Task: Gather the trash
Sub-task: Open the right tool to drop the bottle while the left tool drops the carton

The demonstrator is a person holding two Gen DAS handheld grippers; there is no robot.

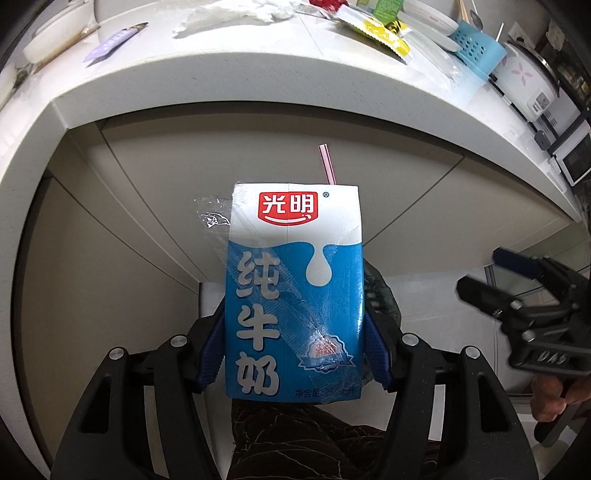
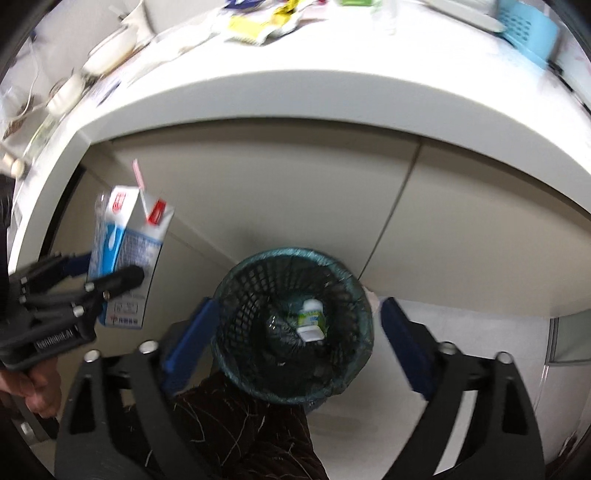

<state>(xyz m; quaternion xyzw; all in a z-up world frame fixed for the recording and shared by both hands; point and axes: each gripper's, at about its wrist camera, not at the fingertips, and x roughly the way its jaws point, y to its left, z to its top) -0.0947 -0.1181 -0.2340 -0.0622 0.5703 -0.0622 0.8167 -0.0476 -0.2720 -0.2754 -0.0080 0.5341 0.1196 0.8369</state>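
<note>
glossy paper milk carton (image 1: 293, 291) (crinkled clear film); plastic mesh bin (image 2: 291, 325).

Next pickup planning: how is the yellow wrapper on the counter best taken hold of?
The yellow wrapper lies flat on the white counter among other litter. Probably best from above, pinching its crimped end that points toward the counter edge, where it lies clear of the neighbouring packets.

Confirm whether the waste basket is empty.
No. A small white-capped bottle with a green label lies at the bottom of the black mesh waste basket.

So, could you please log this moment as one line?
left gripper: shut on milk carton | right gripper: open, empty, above bin | small bottle: in bin
</note>
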